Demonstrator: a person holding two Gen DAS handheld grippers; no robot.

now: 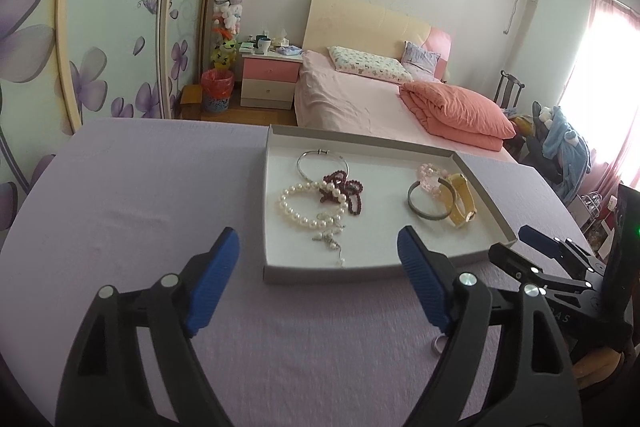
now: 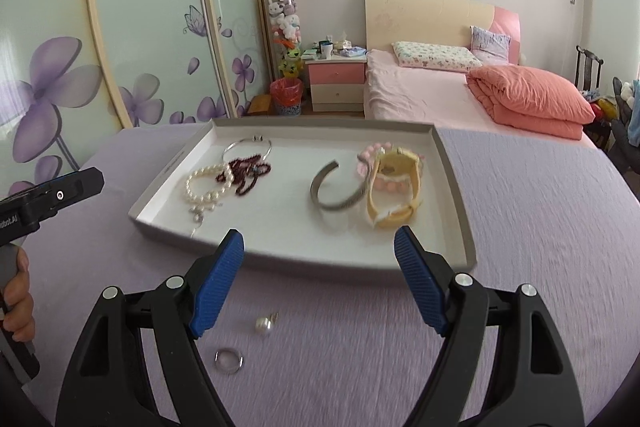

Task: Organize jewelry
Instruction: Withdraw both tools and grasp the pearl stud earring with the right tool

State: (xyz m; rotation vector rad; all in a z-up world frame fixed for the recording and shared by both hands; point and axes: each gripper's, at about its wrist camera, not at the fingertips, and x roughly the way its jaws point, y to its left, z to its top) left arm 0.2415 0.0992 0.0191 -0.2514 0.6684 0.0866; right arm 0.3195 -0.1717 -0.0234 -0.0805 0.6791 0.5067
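Left tool (image 1: 318, 281) is hanging wide open over the purple table (image 1: 132, 203), aiming at the tray (image 1: 276, 273). Pearl bracelet (image 1: 310, 205) is lying flat inside, left side; grey cuff (image 2: 338, 187) is sitting centre-right, gap facing away. Right tool (image 2: 319, 281) is gaping too, ring (image 2: 229, 361) and pearl earring (image 2: 265, 325) lying loose beneath

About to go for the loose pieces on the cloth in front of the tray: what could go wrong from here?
1. The ring and pearl earring are small and lie flat on the soft purple cloth; the open right hand-held gripper may pinch fabric or flick them away.
2. In the tray, the pearl bracelet is tangled with the dark beads; lifting one may drag the other out.
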